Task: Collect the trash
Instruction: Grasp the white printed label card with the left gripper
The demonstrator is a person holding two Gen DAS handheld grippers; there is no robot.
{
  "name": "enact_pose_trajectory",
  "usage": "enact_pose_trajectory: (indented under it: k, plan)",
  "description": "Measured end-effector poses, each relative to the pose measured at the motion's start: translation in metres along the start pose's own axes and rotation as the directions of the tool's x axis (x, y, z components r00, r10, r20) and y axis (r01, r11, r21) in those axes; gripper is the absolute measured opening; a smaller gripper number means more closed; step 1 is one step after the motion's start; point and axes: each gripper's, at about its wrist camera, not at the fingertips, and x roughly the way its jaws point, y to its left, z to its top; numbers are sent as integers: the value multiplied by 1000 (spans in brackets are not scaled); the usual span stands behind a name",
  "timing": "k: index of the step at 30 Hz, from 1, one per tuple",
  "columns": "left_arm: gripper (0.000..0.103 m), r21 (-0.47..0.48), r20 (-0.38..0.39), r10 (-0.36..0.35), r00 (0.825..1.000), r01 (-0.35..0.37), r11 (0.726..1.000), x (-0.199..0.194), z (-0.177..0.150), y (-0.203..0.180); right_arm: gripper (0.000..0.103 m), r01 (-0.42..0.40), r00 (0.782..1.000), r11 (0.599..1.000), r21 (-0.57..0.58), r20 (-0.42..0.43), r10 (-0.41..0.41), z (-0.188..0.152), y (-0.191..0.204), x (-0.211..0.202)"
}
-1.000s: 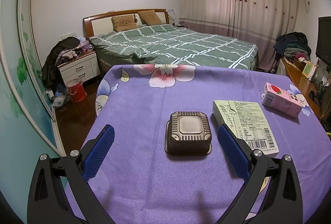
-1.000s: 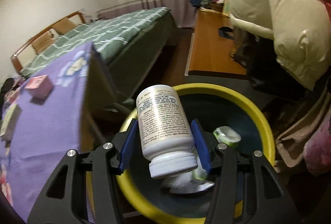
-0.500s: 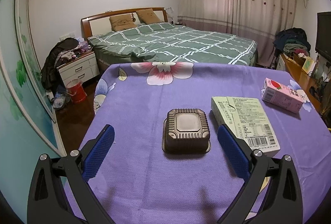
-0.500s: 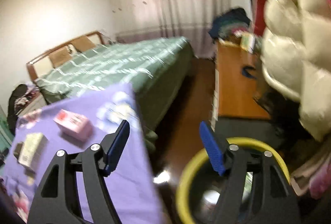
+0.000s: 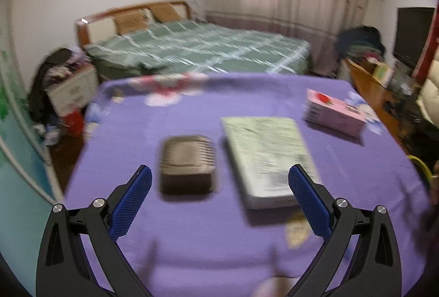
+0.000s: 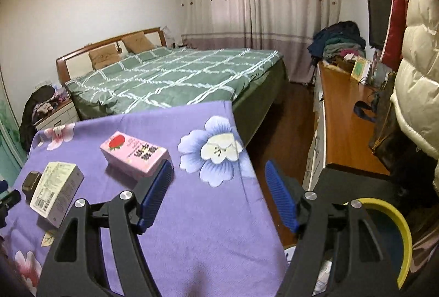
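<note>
On the purple floral tablecloth (image 5: 192, 236) lie an upturned dark brown plastic tray (image 5: 186, 165), a flat pale green box (image 5: 266, 157) and a pink strawberry carton (image 5: 334, 116). My left gripper (image 5: 219, 173) is open above the cloth, the tray just inside its left finger and the box's near end by its right; this view is blurred. My right gripper (image 6: 218, 168) is open and empty over the table's right edge. The pink carton (image 6: 134, 154) lies just ahead of its left finger, the green box (image 6: 56, 191) and tray (image 6: 31, 181) further left. The yellow-rimmed bin (image 6: 395, 225) stands low right.
Past the table stands a bed with a green checked cover (image 6: 175, 75). A wooden desk (image 6: 348, 127) with clothes and a TV runs along the right, a cream puffy coat (image 6: 419, 72) hanging close. A nightstand (image 5: 72, 91) and floor clutter are at left.
The right gripper let go of the white bottle over the yellow bin, opened, and swung up and left to the table's edge. The left gripper shifted right, toward the green box.
</note>
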Motion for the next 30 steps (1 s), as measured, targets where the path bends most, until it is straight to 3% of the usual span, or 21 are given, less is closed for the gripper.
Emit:
enact_pose_trajectory:
  k: [2, 6, 11, 19, 23, 28, 30]
  plan:
    - [98, 0, -37, -41, 998, 41, 999, 7, 4, -12, 68, -4, 1000, 1000, -12, 1, 4, -3, 4, -1]
    - [98, 13, -106, -49, 993, 51, 999, 27, 12, -36, 68, -14, 1000, 1000, -27, 8, 14, -5, 7, -4]
    - [98, 34, -177, 21, 984, -15, 999, 57, 19, -53, 68, -22, 1000, 999, -24, 10, 22, -6, 9, -4]
    - [98, 26, -238, 56, 970, -51, 998, 85, 26, -58, 68, -41, 999, 999, -18, 13, 41, -3, 7, -7]
    - [80, 23, -269, 53, 962, -49, 999, 99, 31, -58, 68, -43, 999, 999, -17, 13, 43, -3, 7, -7]
    - [86, 20, -299, 61, 952, -57, 998, 115, 35, -59, 68, -42, 999, 999, -16, 13, 42, -3, 7, -7]
    - [81, 20, -295, 56, 954, -52, 998, 118, 36, -60, 68, -40, 999, 999, -15, 10, 40, -3, 7, -7]
